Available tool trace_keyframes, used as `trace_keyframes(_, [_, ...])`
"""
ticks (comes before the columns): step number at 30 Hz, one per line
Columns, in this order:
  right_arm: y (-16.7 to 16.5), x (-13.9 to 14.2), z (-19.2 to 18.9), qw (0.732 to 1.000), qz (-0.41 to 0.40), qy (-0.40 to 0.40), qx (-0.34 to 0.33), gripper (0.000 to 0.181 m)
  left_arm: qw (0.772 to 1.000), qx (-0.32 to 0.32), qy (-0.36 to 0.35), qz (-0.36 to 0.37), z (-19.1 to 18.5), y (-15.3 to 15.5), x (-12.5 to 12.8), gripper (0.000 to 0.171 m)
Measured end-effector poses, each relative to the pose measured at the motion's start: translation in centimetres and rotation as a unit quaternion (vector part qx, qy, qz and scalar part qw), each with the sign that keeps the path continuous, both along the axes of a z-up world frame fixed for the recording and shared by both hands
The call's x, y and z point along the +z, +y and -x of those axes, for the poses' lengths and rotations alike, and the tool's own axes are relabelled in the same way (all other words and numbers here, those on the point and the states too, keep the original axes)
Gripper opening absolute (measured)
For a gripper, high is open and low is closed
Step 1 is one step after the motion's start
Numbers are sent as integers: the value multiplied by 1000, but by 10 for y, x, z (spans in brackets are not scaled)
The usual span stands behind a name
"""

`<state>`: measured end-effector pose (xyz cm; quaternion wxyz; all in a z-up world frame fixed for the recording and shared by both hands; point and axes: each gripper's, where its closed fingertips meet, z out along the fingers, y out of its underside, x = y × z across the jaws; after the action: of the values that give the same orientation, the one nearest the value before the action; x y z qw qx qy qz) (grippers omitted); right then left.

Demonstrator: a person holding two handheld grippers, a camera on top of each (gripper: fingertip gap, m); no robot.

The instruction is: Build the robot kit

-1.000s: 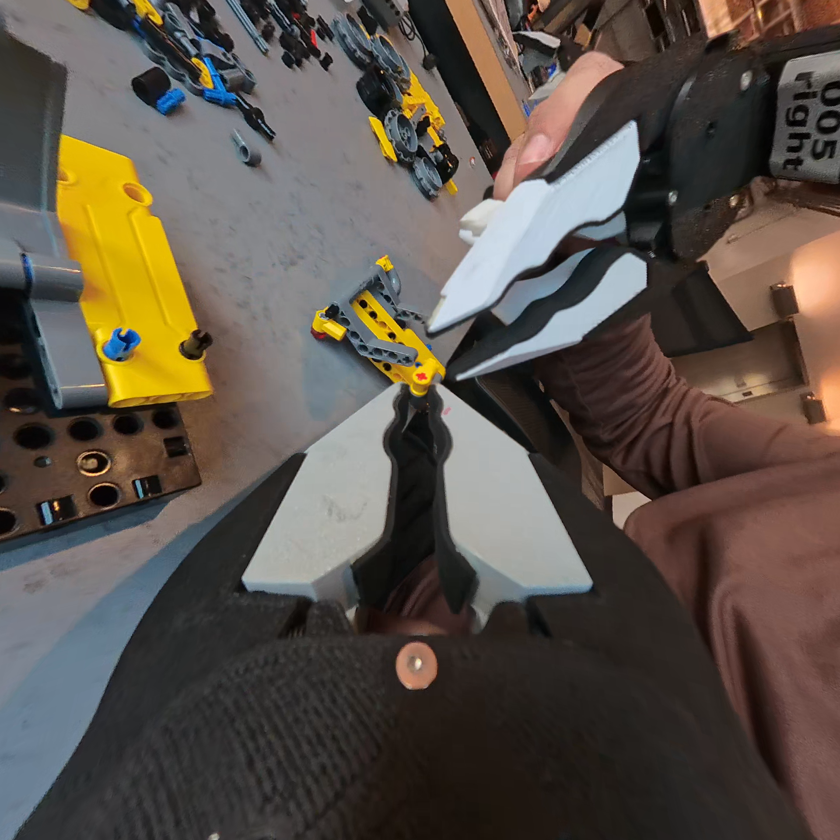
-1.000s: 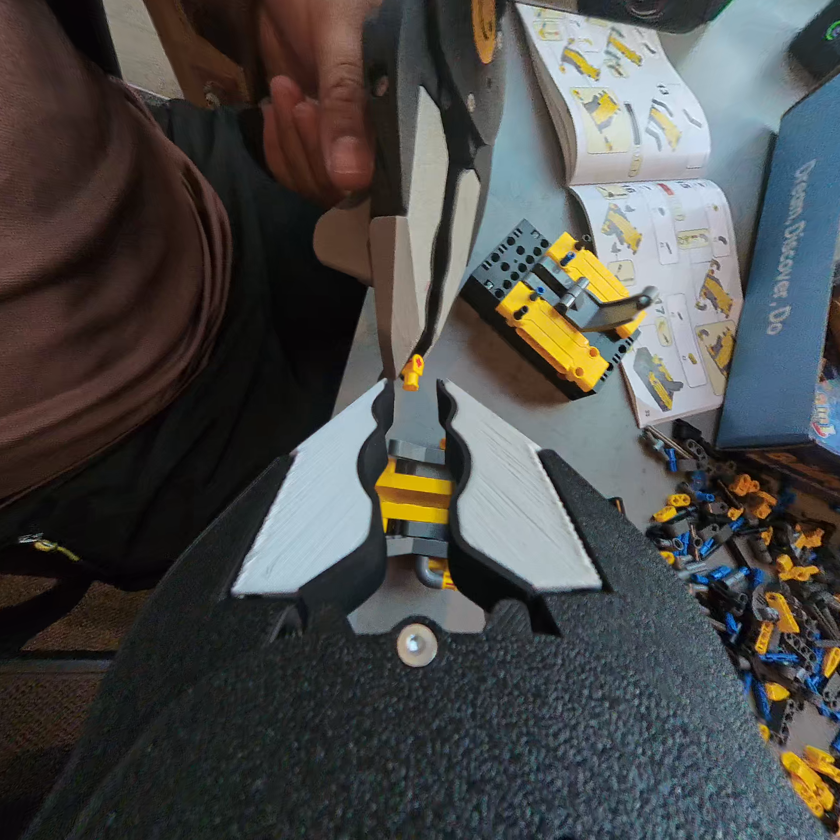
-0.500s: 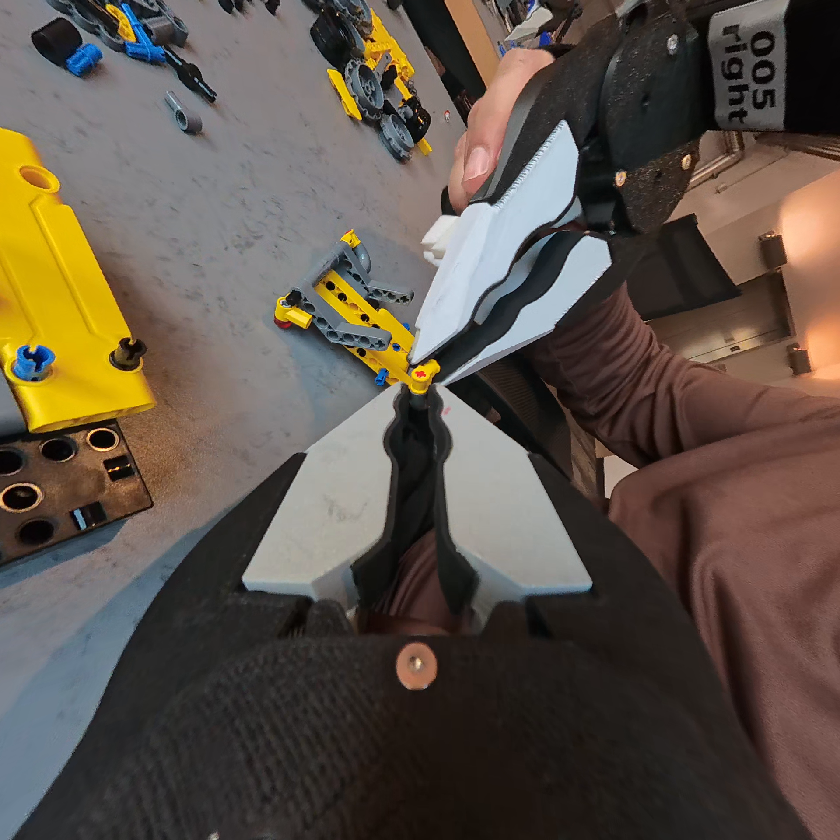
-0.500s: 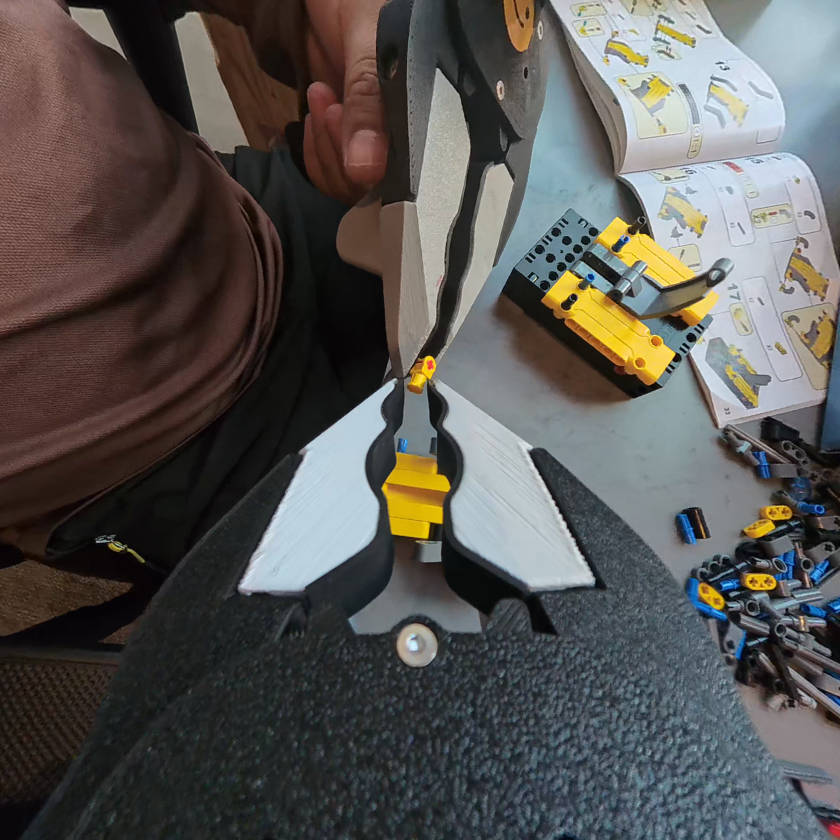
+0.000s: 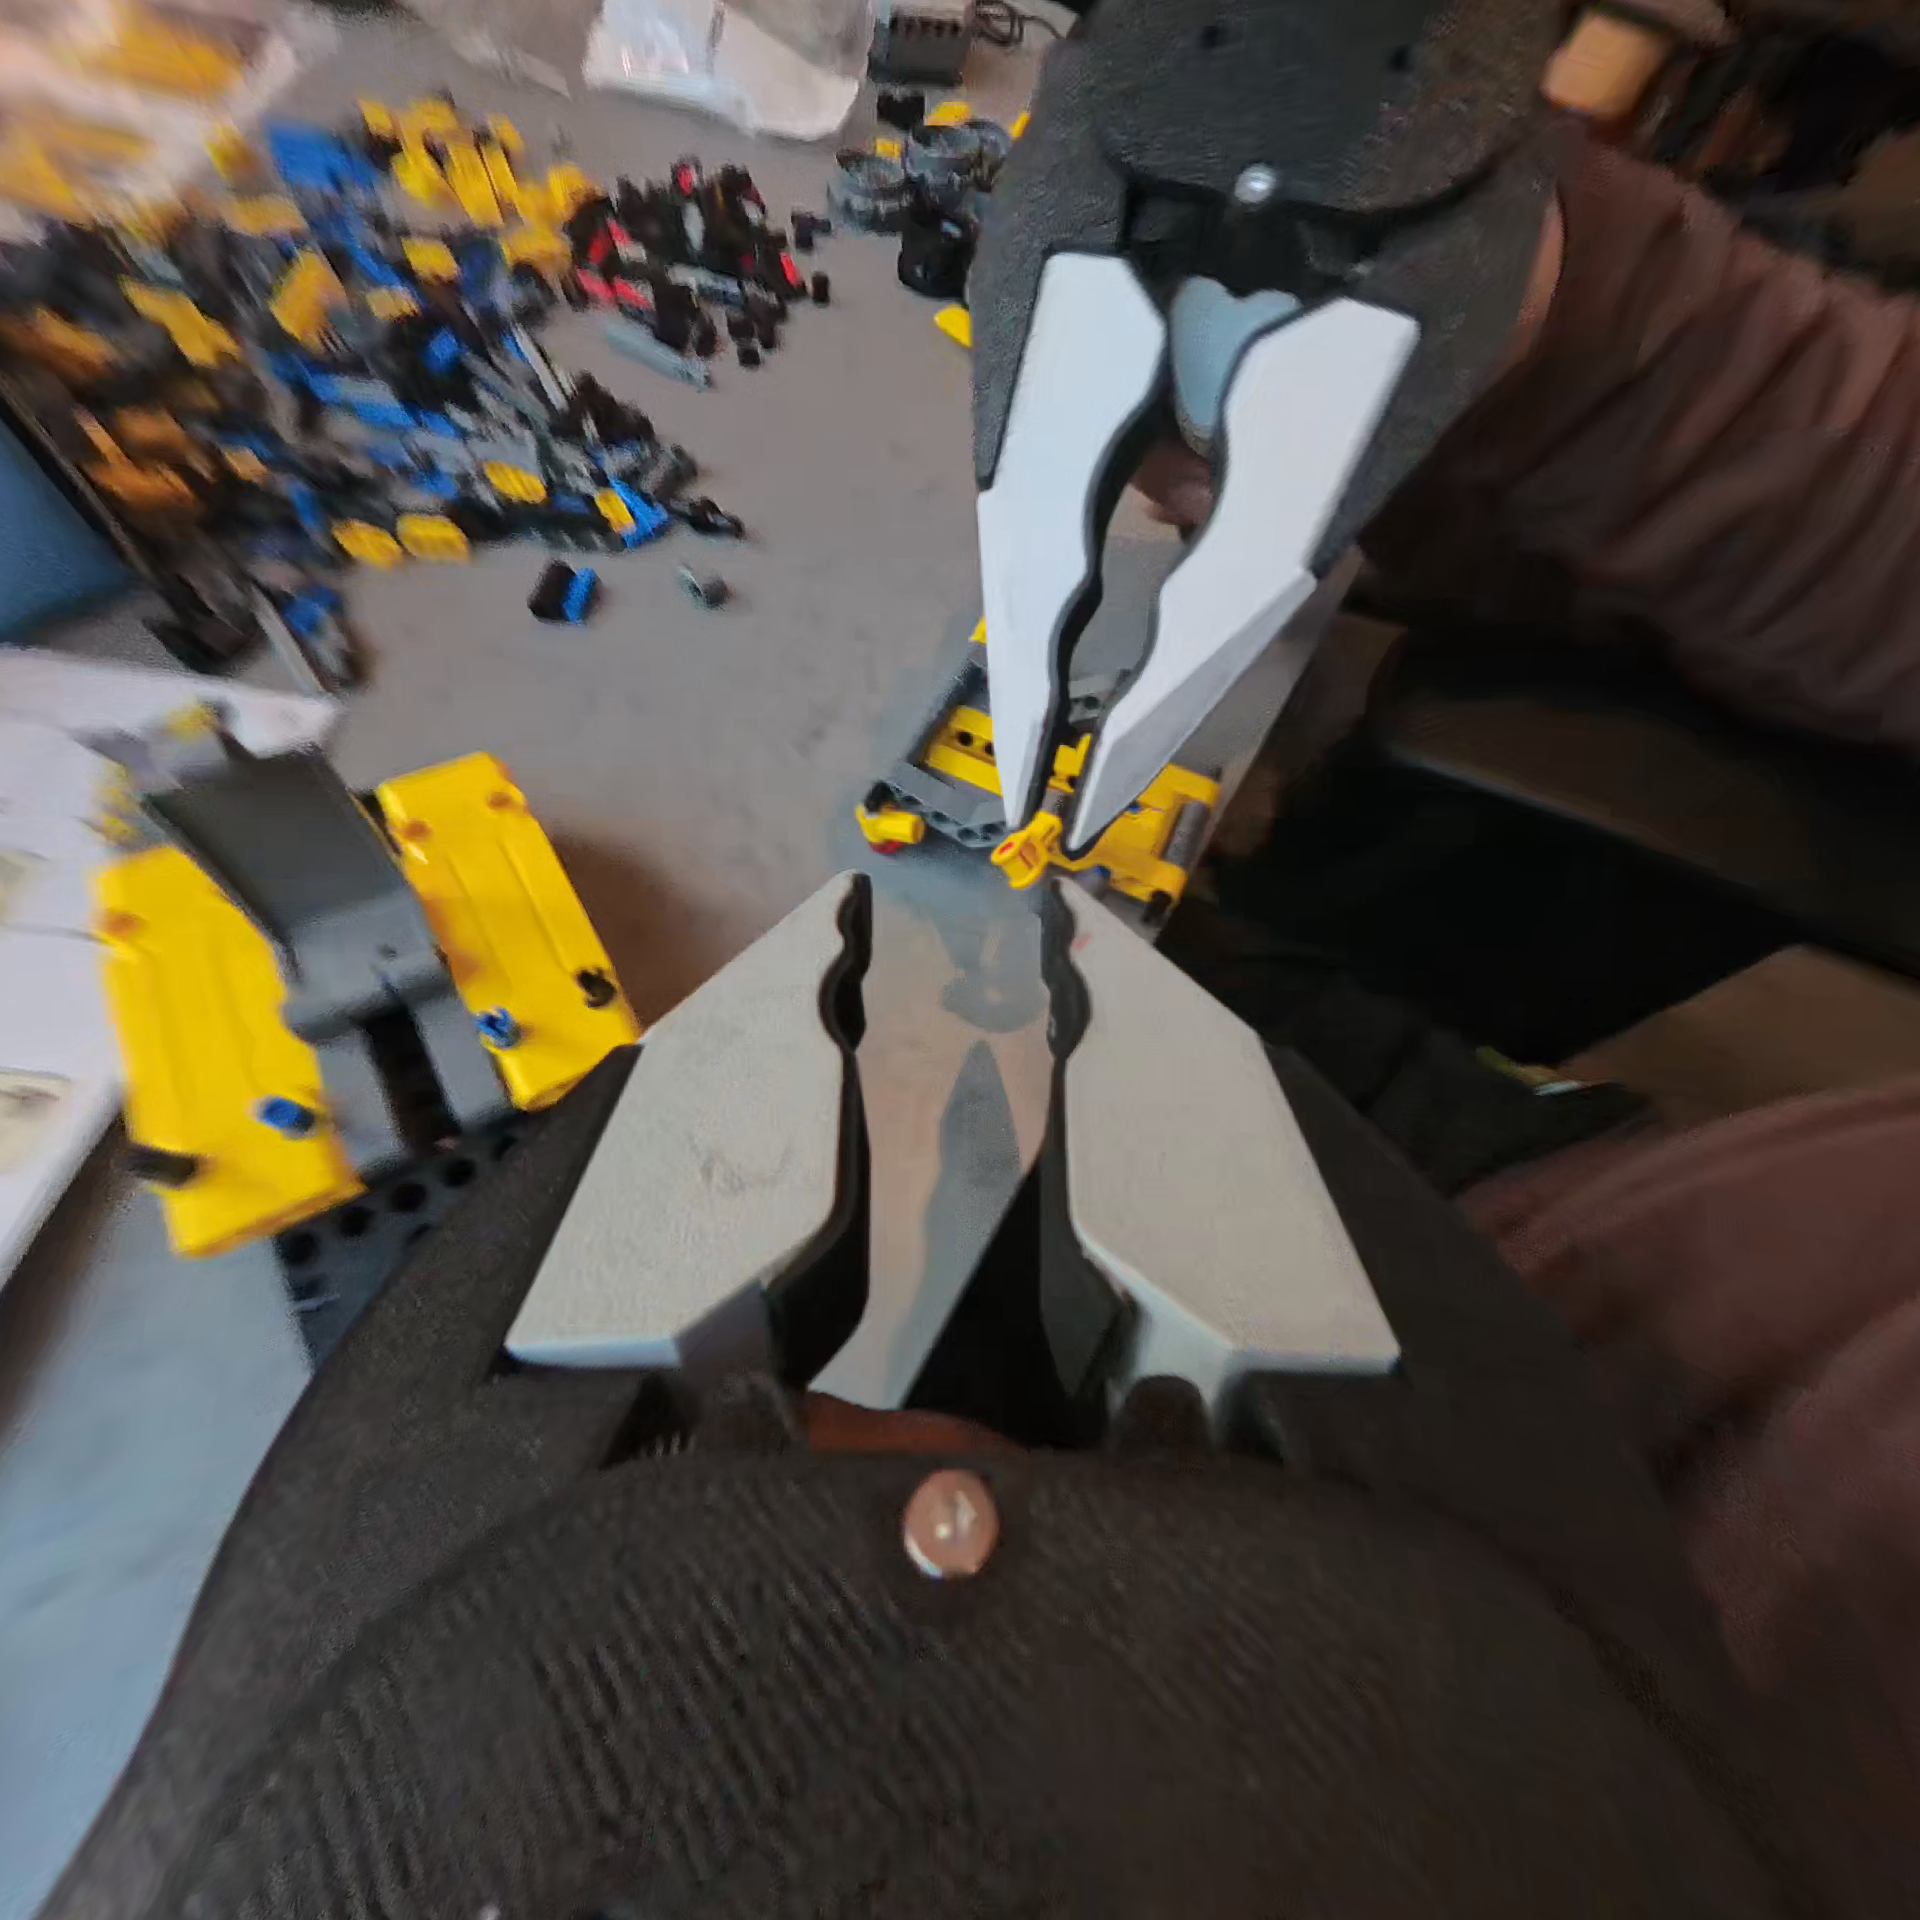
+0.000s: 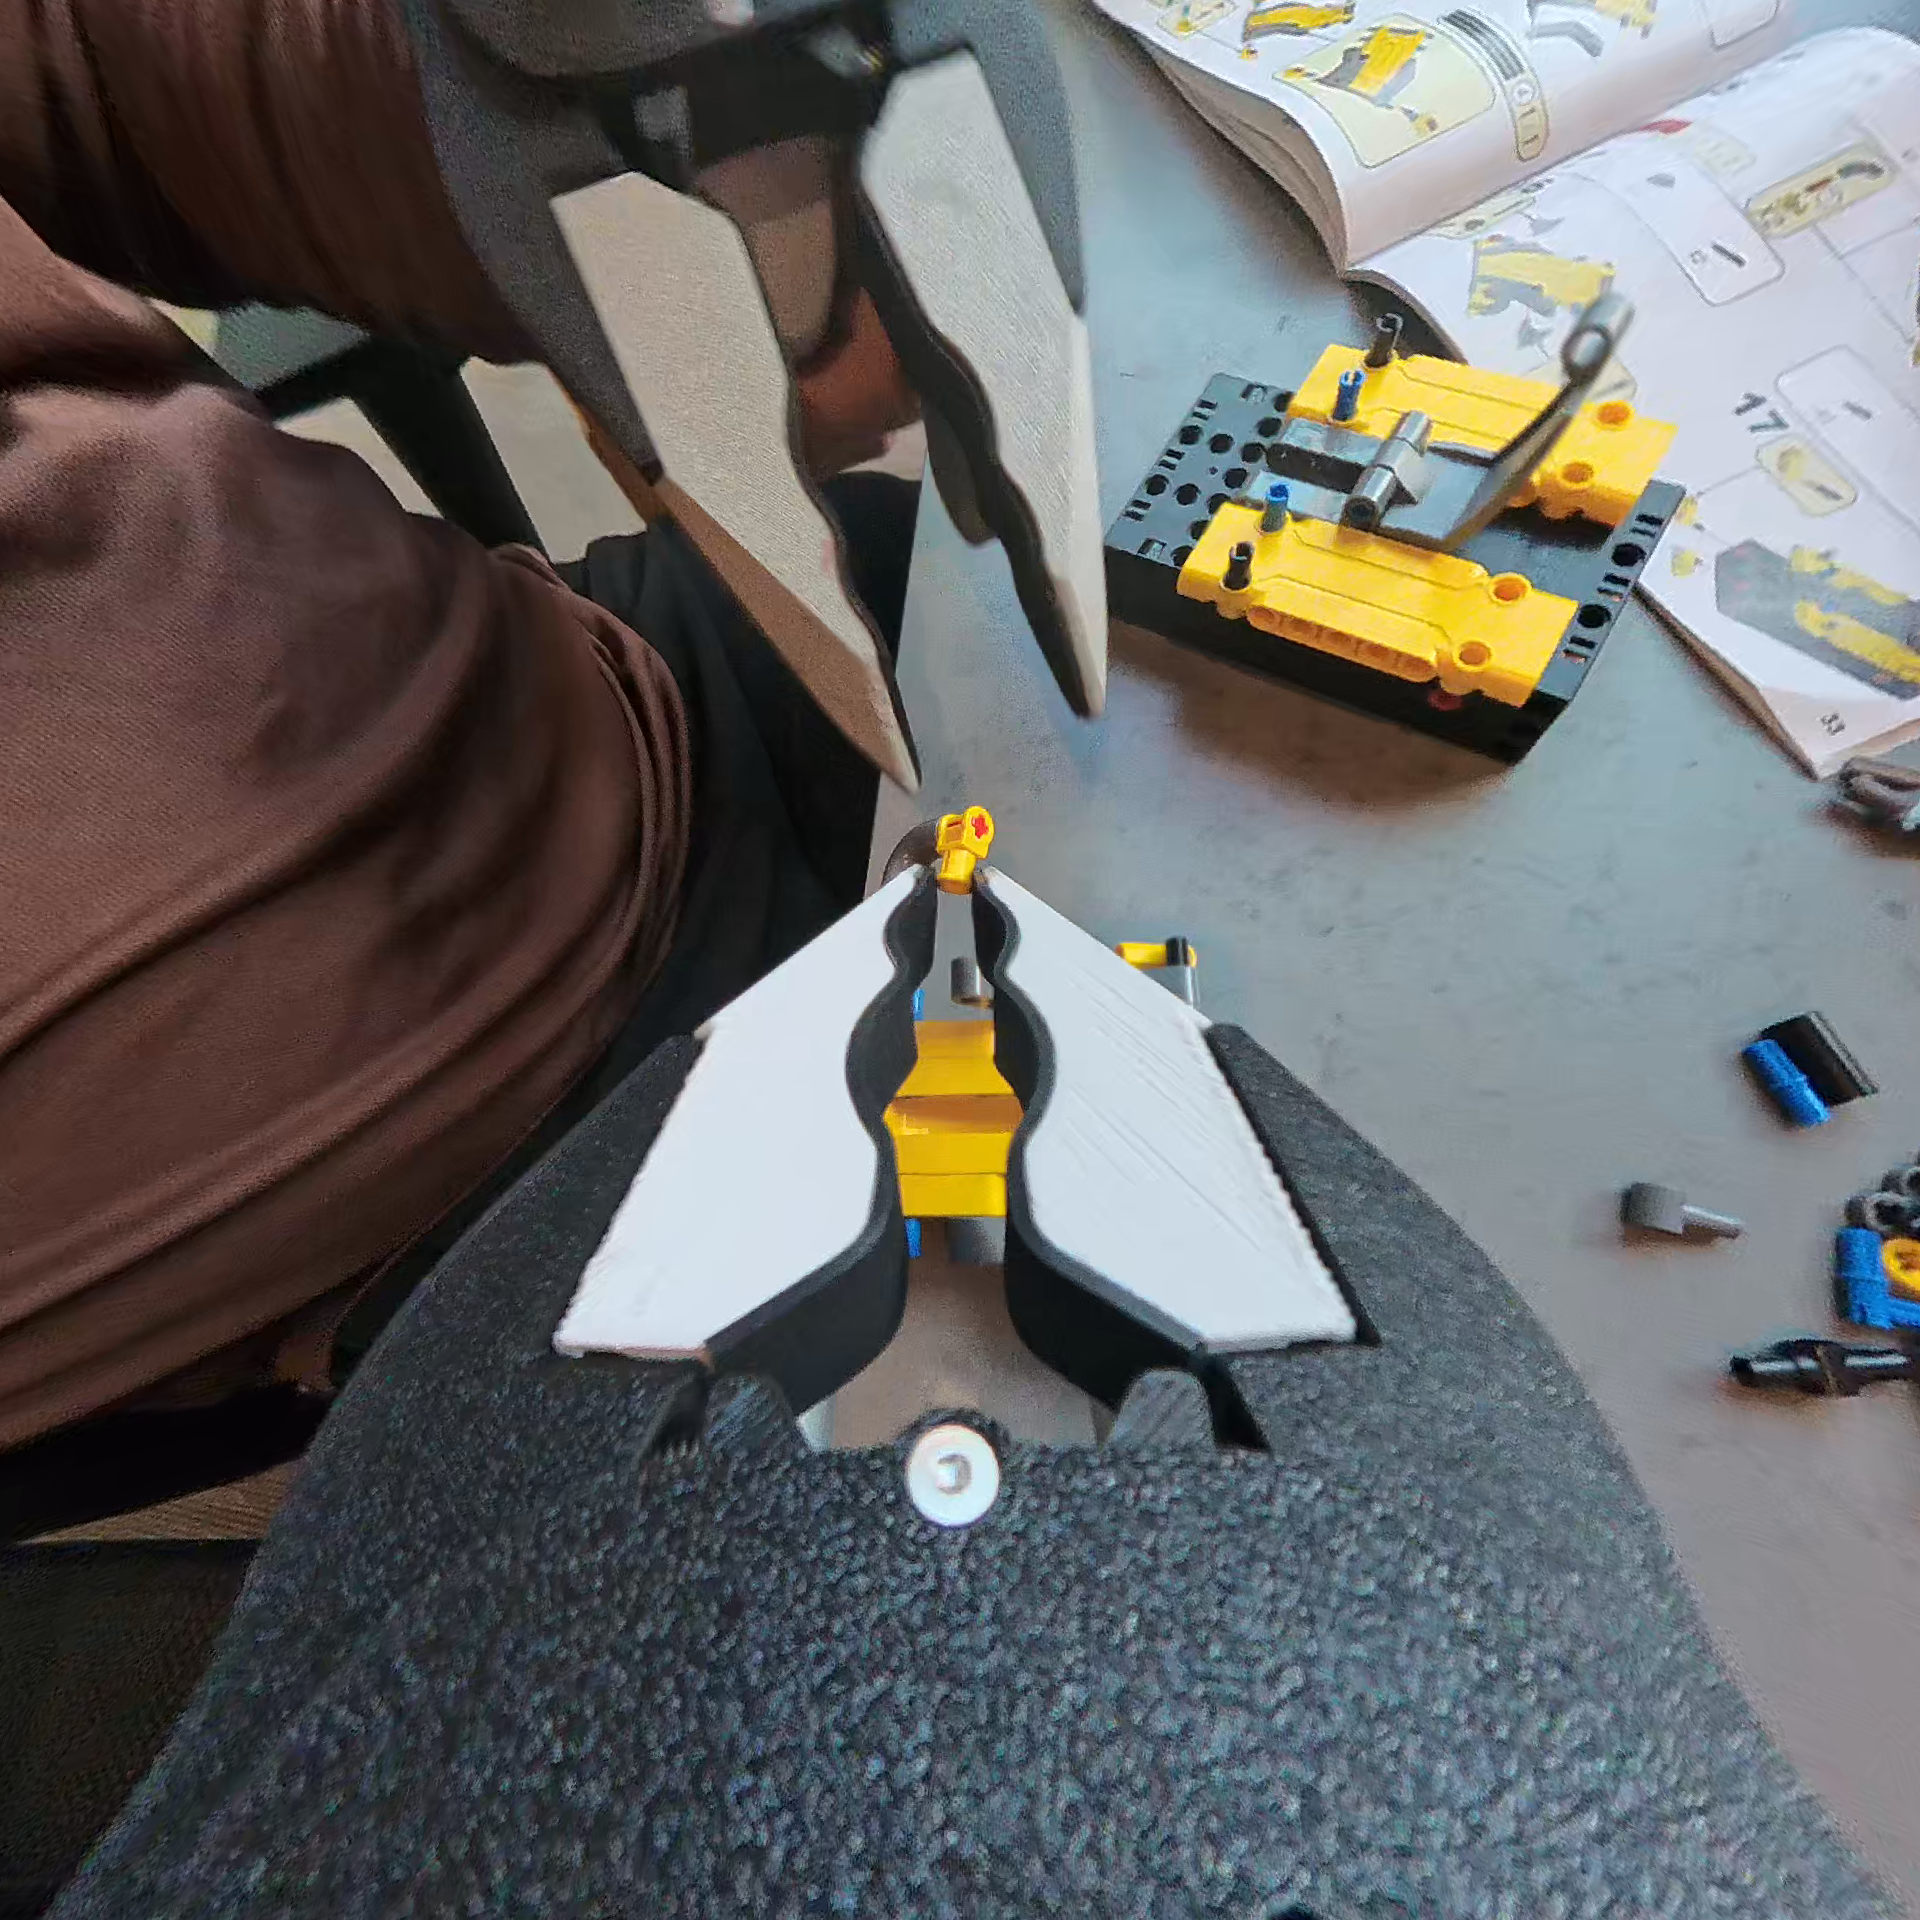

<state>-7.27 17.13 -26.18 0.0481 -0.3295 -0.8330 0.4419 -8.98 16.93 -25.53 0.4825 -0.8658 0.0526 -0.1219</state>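
Handover entry. A second ago my left tongs (image 5: 956, 894) had the small yellow connector (image 6: 961, 836) pinched at their very tips, with the right tongs (image 6: 951, 878) gaping beside it. Now it is the reverse.

- Left tongs: jaws parted by a clear gap, nothing between them. They have backed off and their tips stand just short of the connector without touching it.
- Right tongs: tips closed on the connector's stem. Its red-marked head pokes out just beyond the tips, towards the left tongs.
- The connector is therefore carried by the right tongs alone, in the air over the near edge of the grey table (image 6: 1351, 935).

Around the tongs: a yellow-and-grey sub-assembly (image 6: 951, 1132) lies on the table directly under the right fingers. The black plate with two yellow panels (image 6: 1392, 582) sits well beyond the right tongs and off to their right, against an open instruction booklet (image 6: 1714, 208). The left wrist view is motion-blurred, and a heap of loose parts (image 5: 416, 364) shows far ahead of the left tongs.
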Motion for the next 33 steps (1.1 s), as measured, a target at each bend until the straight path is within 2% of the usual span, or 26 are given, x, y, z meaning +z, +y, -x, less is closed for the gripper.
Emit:
trace_keyframes(2, [3, 1, -1, 999, 31, -18, -5, 7, 992, -30, 119, -43, 3, -3, 9, 24])
trace_keyframes(3, [4, 3, -1, 999, 48, -24, -6, 7, 981, -52, 175, -61, 2, -5, 11, 27])
trace_keyframes(4, [5, 4, -1, 997, 64, -31, -9, 7, 970, -82, 214, -80, -4, -7, 12, 32])
trace_keyframes(6, [7, 7, -1, 994, 97, -43, -10, 7, 956, -125, 243, -106, -16, -10, 12, 43])
trace_keyframes(10, [6, 14, -2, 990, 132, -45, -5, 6, 960, -115, 233, -107, -15, 2, 8, 44])
trace_keyframes(17, [6, 16, 0, 989, 143, -48, -4, 6, 958, -137, 217, -126, -21, 12, 7, 25])
trace_keyframes(23, [7, 12, 2, 988, 146, -57, -6, 7, 962, -136, 205, -121, -19, 12, 3, 23])
trace_keyframes(26, [17, 4, 8, 994, 94, -40, -26, 5, 970, -101, 199, -96, -9, 15, -1, 22])
trace_keyframes(29, [39, -3, 16, 997, 31, -24, -63, 7, 983, -57, 172, -32, 2, 16, -14, 23])
trace_keyframes(33, [50, -10, 22, 997, -25, -22, -70, 17, 990, -48, 135, -10, 3, 19, -20, 23])
